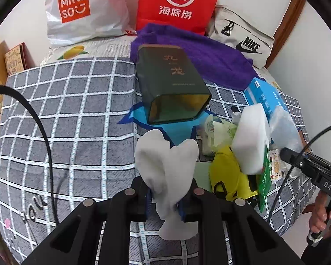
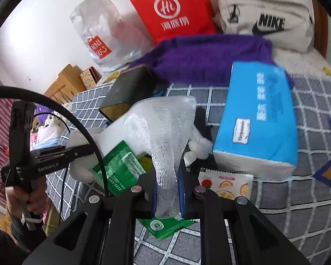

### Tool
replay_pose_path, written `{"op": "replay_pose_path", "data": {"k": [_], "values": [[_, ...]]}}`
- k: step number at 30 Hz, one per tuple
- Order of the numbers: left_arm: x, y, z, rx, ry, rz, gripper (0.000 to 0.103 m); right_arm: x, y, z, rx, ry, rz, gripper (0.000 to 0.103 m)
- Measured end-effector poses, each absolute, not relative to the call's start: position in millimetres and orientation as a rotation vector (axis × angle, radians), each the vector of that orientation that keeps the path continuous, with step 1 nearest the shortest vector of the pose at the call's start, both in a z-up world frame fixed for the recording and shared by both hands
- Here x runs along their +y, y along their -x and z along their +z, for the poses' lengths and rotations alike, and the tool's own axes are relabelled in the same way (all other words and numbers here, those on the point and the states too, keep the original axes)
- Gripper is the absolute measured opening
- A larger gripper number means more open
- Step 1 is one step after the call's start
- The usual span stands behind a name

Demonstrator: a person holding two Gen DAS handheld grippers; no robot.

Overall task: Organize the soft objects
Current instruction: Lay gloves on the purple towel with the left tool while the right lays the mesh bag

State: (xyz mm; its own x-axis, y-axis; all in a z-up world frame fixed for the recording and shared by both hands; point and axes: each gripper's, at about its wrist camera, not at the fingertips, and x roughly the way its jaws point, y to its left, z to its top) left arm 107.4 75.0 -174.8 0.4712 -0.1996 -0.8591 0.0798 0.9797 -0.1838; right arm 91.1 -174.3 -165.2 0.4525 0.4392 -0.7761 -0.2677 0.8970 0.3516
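My left gripper point(image 1: 164, 201) is shut on a soft white cloth point(image 1: 165, 161) and holds it above the grey checked bedspread point(image 1: 77, 114), just short of a dark green tin point(image 1: 172, 84) lying on its side with its open mouth towards me. My right gripper point(image 2: 167, 195) is shut on a clear foam net sleeve point(image 2: 165, 132), lifted over a pile of items. The pile has a white sponge block point(image 1: 251, 137), a yellow pouch point(image 1: 229, 174), green packets point(image 2: 119, 165) and a blue tissue pack point(image 2: 256, 119). A purple towel point(image 1: 200, 50) lies behind the tin.
A Miniso plastic bag point(image 1: 81, 11), a red paper bag point(image 1: 176, 2) and a white Nike bag point(image 1: 242, 37) stand against the wall at the back. A blue cloth bag point(image 1: 176, 130) lies under the tin. A wooden cabinet point(image 2: 64, 84) stands left of the bed.
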Motion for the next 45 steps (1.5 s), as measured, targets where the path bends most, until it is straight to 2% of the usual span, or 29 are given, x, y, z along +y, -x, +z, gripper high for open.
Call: {"op": "replay_pose_path", "data": {"k": [13,28,35,45], "values": [[99,-109,-116,0.964,0.124,-0.130,0.018,-202,-98,-109,0.890,-0.135,0.361,0.013],[85,-188,-74,0.886,0.057,-0.142,0.018,-231,-194,-86,0.856,-0.086,0.209,0.013],[78,-244,-67,0.879,0.093,-0.175,0.018,-238,-261,-93,0.869,-0.065,0.185,0.013],[54,-339,-80,0.912,0.121,-0.227,0.018,-236,-359,-155,1.037,-0.055,0.181,0.013]]}}
